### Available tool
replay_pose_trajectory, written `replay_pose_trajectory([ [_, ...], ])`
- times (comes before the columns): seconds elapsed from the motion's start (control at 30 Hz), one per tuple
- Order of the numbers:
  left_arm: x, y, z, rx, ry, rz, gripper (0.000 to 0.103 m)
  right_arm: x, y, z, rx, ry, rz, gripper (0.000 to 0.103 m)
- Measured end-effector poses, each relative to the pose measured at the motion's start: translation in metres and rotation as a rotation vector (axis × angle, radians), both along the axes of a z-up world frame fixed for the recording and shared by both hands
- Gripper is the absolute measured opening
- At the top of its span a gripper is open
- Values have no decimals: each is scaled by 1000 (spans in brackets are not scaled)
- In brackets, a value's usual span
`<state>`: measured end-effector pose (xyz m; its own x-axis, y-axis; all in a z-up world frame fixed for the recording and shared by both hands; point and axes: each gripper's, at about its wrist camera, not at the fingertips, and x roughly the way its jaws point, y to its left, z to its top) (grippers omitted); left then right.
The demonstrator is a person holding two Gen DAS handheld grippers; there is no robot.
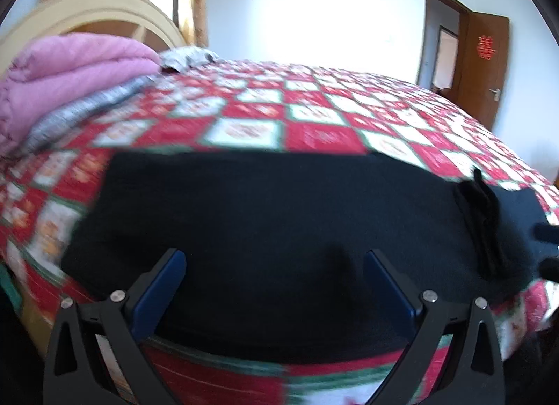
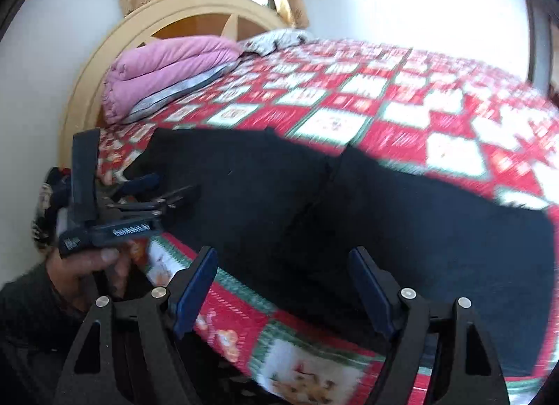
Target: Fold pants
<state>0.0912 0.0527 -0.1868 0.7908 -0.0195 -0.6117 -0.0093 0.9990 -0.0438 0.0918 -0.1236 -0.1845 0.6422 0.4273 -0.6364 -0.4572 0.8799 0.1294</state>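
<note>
black gripper (image 1: 274, 258) frame, blue pads (image 1: 164, 286), silver screws.

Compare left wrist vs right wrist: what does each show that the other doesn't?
Left wrist only: the open brown door with a red decoration, and the left gripper open over the black pants.

Right wrist only: the person's hand holding the left gripper's body at the bed edge, and the right gripper open.

Both: pants lying on the red checked quilt, the folded pink blanket, and the curved headboard.
</note>
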Motion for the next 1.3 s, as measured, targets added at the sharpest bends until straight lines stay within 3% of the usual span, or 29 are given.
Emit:
replay_pose_trajectory([
  [0.1, 2, 42, 17, 41, -52, 106, 103, -7, -12, 13, -59, -29, -81, 79],
  [0.17, 6, 76, 21, 32, -35, 174, 103, -12, -26, 19, -32, -27, -109, 79],
  [0.23, 9, 101, 18, -9, -14, 228, 100, -19, -42, 22, 1, -21, -135, 79],
  [0.27, 9, 118, 12, -74, 3, 249, 98, -21, -47, 23, 9, -20, -142, 79],
  [0.37, 14, 137, -4, -199, 56, 252, 81, -28, -57, 20, 12, -17, -154, 79],
  [0.5, 14, 136, -19, -284, 79, 230, 69, -33, -67, 3, -4, 17, -165, 79],
  [0.67, 9, 124, -20, -241, 60, 218, 57, -31, -81, -10, 14, 48, -200, 79],
  [0.73, 7, 123, -15, -230, 55, 205, 41, -30, -85, -10, 36, 51, -208, 79],
  [0.8, 6, 116, -10, -206, 53, 201, 32, -31, -88, -10, 40, 39, -218, 79],
  [0.87, 5, 115, -8, -204, 52, 206, 30, -30, -91, -11, 40, 38, -232, 79],
  [1.03, -3, 122, 6, -305, 9, 216, 29, -26, -106, -12, 75, 54, -287, 79],
  [1.3, -10, 118, 34, -462, -40, 155, 29, -24, -133, -3, 116, 60, -366, 79],
])
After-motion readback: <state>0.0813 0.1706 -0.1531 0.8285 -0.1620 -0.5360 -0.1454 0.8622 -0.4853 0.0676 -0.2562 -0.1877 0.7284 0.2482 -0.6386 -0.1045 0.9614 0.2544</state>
